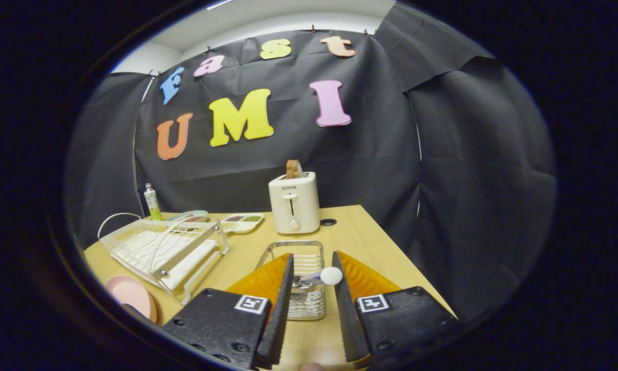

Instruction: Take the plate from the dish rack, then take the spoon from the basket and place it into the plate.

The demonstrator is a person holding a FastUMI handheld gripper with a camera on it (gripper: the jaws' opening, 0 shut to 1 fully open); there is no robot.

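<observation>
Pink and cut off where the view ends, the plate (131, 294) lies flat on the wooden counter (370, 242), just in front of the white wire dish rack (159, 247) and out of it. Behind the rack stand a small tube (152, 202) and two shallow trays (241, 222), their contents too small to make out. At the middle, the gripper (311, 281) has its fingers (280, 304) spread apart, gripping nothing, one to each side of a metal basket (301, 273) whose front wall they partly hide. The spoon (319, 277) rests in that basket, its pale rounded end lying between the fingers near the right one; whether it touches that finger is unclear. Beyond the basket stands a white toaster (294, 202) with toast showing at its top, and a dark round hole (328, 222) in the counter lies beside it.
</observation>
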